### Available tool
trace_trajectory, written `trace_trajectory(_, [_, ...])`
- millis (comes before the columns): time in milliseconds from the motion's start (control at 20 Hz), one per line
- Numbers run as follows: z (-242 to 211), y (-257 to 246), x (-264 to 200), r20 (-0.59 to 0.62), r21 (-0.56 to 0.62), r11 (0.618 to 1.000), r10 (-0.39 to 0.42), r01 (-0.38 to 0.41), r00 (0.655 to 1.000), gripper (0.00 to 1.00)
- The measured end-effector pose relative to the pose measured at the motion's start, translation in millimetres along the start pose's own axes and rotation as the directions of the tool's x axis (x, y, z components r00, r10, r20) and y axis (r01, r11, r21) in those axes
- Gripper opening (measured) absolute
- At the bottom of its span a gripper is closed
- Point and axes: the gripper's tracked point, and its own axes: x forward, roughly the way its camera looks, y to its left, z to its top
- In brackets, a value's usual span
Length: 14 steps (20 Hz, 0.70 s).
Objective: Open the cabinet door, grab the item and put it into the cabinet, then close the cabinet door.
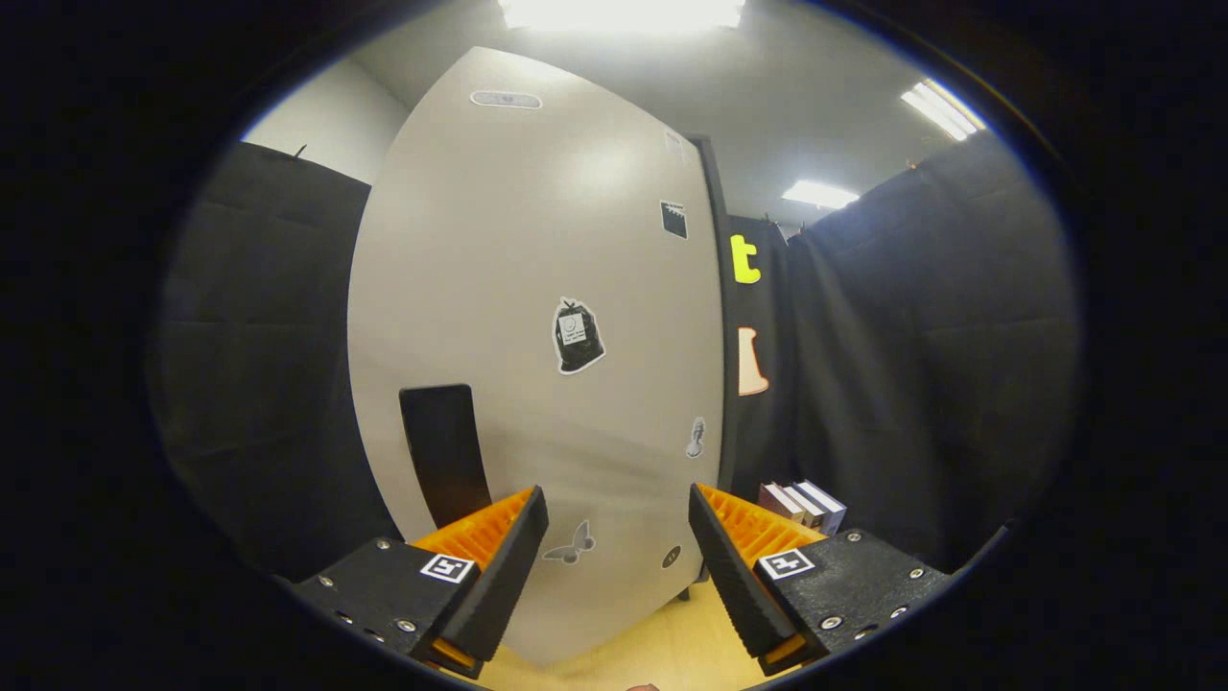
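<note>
A tall pale cabinet door (537,317) with several small stickers stands close ahead of me, and I cannot tell whether it is closed or ajar. A dark flat handle (443,451) sits low on its left side, just beyond my left finger (499,557). My gripper (619,513) is open, with nothing between its fingers, pointing at the door's lower part. A small stack of box-like items (804,504) shows just beyond my right finger (739,557), to the right of the cabinet.
Black cloth walls (921,365) close in on both sides. The light wooden surface (652,653) lies below the fingers. Bright ceiling lights (624,11) shine overhead.
</note>
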Motion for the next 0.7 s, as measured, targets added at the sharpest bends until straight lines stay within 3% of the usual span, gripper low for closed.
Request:
trace_trajectory(400, [-15.7, 31.6, 25.9, -0.035, 0.023, 0.998, 0.051, -0.05, 0.998, 0.92])
trace_trajectory(700, [-11.5, 23.0, 2.9, -0.001, 0.017, 0.999, 0.042, -0.042, 0.999, 0.93])
